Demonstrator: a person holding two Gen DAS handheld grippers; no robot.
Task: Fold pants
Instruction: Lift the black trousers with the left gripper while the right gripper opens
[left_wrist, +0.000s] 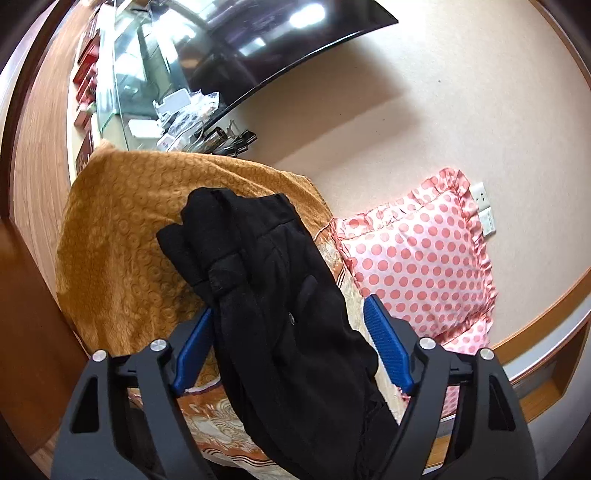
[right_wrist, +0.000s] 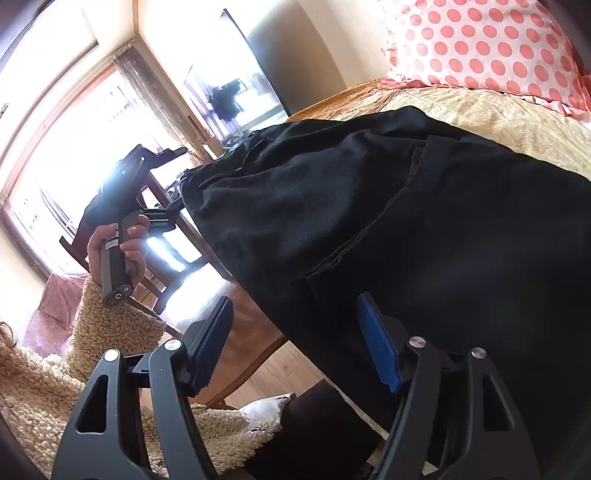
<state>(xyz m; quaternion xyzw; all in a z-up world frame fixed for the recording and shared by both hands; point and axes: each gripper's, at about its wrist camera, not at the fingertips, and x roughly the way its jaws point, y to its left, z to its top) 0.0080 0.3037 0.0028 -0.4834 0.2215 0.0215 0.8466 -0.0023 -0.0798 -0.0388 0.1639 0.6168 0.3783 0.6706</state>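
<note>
1. The black pants (left_wrist: 273, 295) lie bunched on the bed (left_wrist: 122, 236), near its edge, long axis running away from the left gripper (left_wrist: 291, 350).
2. Left jaws open, straddling the fabric.
3. Right gripper (right_wrist: 295, 347) jaws open, empty, beside the pants.

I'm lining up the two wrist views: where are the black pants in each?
Left wrist: pants run up the centre, between the open fingers.
Right wrist: pants fill the centre and right, on the bed.
Shared landmark: polka-dot pillow, right in the left view, top right in the right.
</note>
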